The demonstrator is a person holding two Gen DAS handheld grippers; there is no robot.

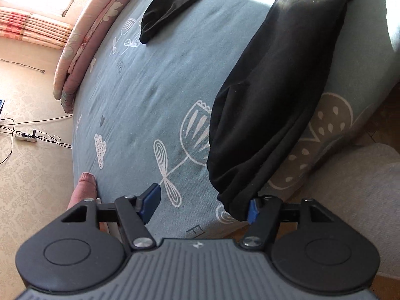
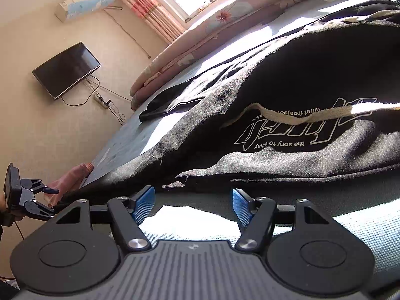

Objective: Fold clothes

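Observation:
A black hoodie [image 2: 287, 80] with white lettering and a cream drawstring [image 2: 300, 115] lies spread on the blue-grey flowered bedsheet [image 1: 150, 100]. One black sleeve [image 1: 270, 100] runs down to my left gripper [image 1: 202, 207]; its cuff rests against the right blue pad [image 1: 253, 211]. The jaws stand wide apart with only sheet between them. The other sleeve [image 1: 165, 17] lies farther up the bed. My right gripper [image 2: 192, 206] is open, low over the sheet, just short of the hoodie's hem [image 2: 275, 175]. At the far left of the right wrist view, my left gripper [image 2: 55, 200] is open at the sleeve's end.
A folded pink floral quilt [image 1: 82, 50] lines the bed's far edge. A pink cloth [image 1: 85, 187] hangs at the bed's corner. A wall TV [image 2: 66, 70], a power strip [image 1: 25, 137] and cables are beyond the bed. Grey fabric [image 1: 350, 200] fills the lower right.

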